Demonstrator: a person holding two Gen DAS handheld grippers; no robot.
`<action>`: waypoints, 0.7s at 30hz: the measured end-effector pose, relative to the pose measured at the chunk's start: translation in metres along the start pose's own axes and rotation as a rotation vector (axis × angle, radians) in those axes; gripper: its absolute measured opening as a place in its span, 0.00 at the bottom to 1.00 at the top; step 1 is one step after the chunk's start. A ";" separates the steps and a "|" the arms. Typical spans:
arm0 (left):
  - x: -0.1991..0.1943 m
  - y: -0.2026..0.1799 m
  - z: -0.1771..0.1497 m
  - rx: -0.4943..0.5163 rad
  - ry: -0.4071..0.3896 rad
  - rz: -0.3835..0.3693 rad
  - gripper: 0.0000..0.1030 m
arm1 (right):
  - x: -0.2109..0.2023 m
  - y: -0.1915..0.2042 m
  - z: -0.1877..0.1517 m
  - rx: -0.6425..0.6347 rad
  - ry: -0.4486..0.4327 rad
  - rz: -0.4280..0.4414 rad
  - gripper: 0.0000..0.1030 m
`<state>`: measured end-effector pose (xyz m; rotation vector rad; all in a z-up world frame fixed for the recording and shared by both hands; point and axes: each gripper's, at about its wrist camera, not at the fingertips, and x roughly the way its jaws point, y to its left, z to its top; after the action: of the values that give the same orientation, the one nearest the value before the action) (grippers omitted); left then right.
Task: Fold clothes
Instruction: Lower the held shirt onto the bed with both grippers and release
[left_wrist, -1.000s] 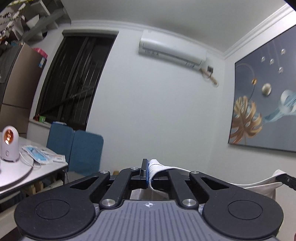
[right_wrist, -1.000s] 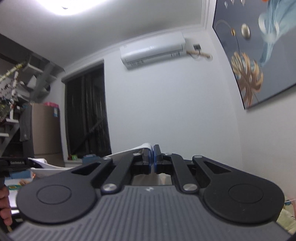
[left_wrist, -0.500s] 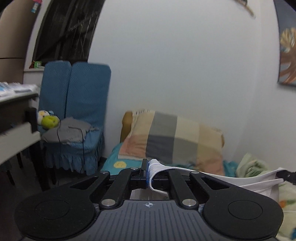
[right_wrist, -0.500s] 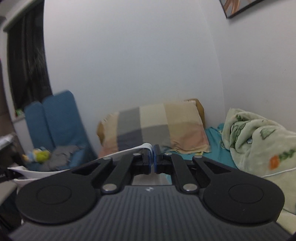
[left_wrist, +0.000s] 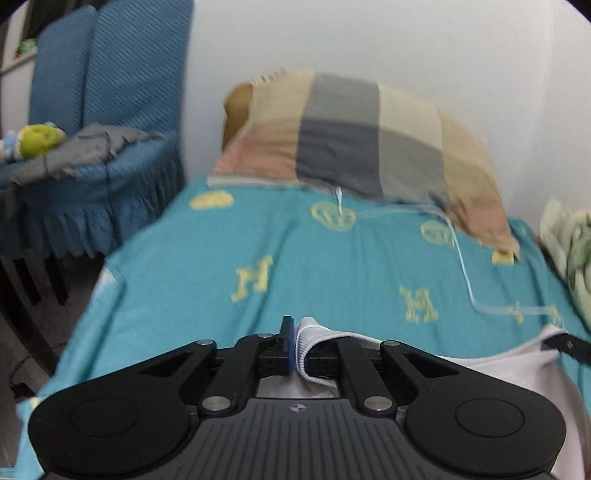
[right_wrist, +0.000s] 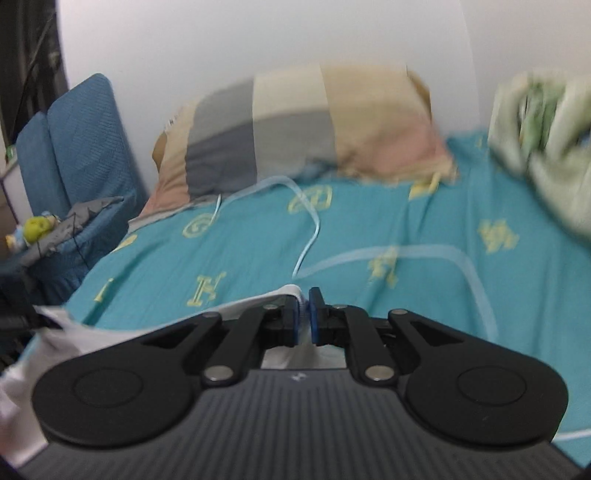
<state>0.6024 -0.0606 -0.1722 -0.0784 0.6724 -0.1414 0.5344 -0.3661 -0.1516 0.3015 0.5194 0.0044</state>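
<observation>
Each hand-held gripper, left (left_wrist: 295, 345) and right (right_wrist: 303, 319), was clamped on an edge of the white garment (left_wrist: 491, 363), which hung stretched between them above the teal bed (left_wrist: 314, 266), near the checked pillow (left_wrist: 365, 147).

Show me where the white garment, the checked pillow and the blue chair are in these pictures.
white garment (left_wrist: 308, 341), left wrist view, ribbed hem pinched in the left gripper.
checked pillow (left_wrist: 354, 147), left wrist view, dark grey centre panel.
blue chair (right_wrist: 88, 140), right wrist view, its backrest.
</observation>
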 end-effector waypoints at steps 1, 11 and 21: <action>0.000 0.001 -0.003 0.000 0.014 -0.012 0.18 | 0.005 -0.003 0.000 0.031 0.027 0.021 0.28; -0.078 0.017 -0.010 -0.020 0.054 -0.138 0.86 | -0.040 0.015 0.003 0.034 0.077 0.079 0.91; -0.201 0.011 -0.022 0.106 -0.016 -0.096 0.82 | -0.204 0.032 -0.031 0.059 0.052 0.035 0.91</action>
<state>0.4339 -0.0187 -0.0671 -0.0102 0.6446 -0.2680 0.3447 -0.3432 -0.0683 0.3687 0.5665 0.0314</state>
